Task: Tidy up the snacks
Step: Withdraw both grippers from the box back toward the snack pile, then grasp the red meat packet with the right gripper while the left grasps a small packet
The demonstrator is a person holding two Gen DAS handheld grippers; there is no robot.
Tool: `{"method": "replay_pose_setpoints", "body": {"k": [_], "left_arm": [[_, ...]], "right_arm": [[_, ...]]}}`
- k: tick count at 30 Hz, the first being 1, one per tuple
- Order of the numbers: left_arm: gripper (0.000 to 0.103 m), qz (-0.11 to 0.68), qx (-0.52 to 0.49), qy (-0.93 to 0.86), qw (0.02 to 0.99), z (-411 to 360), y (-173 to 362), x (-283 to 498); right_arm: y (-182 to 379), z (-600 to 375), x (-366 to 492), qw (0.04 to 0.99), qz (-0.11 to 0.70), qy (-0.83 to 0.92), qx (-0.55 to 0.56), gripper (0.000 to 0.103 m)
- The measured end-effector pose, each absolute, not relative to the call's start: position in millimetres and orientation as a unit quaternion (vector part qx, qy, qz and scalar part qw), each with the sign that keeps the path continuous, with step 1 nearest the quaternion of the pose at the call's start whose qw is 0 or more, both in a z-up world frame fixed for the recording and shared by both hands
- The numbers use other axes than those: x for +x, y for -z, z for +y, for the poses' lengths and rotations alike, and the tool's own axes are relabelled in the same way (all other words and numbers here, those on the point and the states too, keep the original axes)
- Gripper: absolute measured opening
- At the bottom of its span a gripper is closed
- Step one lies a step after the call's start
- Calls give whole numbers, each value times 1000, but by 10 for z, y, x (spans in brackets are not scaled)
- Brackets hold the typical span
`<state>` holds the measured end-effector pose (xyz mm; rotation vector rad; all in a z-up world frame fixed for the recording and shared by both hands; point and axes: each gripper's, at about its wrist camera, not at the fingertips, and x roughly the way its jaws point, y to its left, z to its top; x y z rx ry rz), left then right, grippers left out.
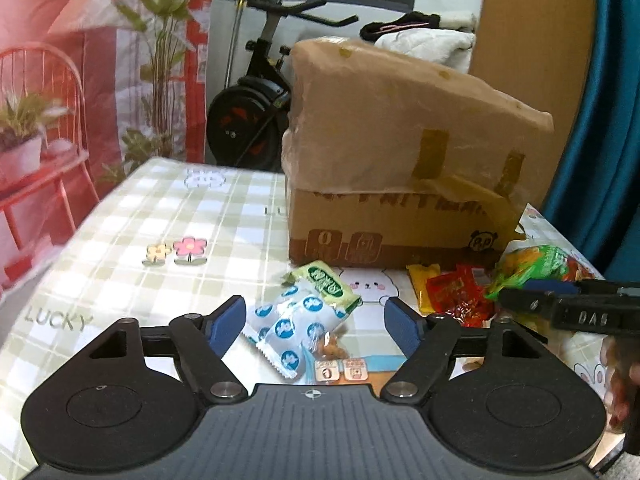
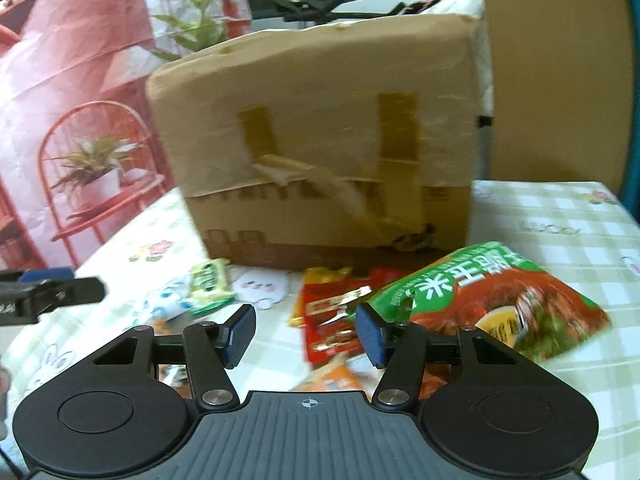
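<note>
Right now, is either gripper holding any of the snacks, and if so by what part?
Nothing is held. The left gripper is open around the blue-dotted white packets; the right gripper is open over the red packet.

Left gripper [image 1: 316, 320] & right gripper [image 2: 306, 330]: same build. Black linkage arms, silver pivot screws at base. Blue ribbed pads [image 1: 228, 322] on finger tips. Two round black housings either side. Grey ribbed centre plate w/ small white crosshair mark.

Cardboard box [image 1: 396, 152] blocks beyond the snack packets [image 2: 340, 320].
</note>
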<state>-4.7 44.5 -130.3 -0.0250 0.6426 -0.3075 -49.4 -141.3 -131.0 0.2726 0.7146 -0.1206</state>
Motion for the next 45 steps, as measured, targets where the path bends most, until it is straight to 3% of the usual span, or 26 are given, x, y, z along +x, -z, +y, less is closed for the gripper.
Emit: {"method": "replay_pose_setpoints", "body": {"k": [9,26,45], "left_arm": [[72,331,-40,140,932,601,1401,173],[72,351,-57,133,925,712,1529,326],[72,364,-63,145,918,718,1605,375]], "right_arm": [[1473,-1756,-430,913,365,120,138,53],[1784,-1430,85,901,425,56,74,52],[1939,-1221,250,886,459,45,38,64]]}}
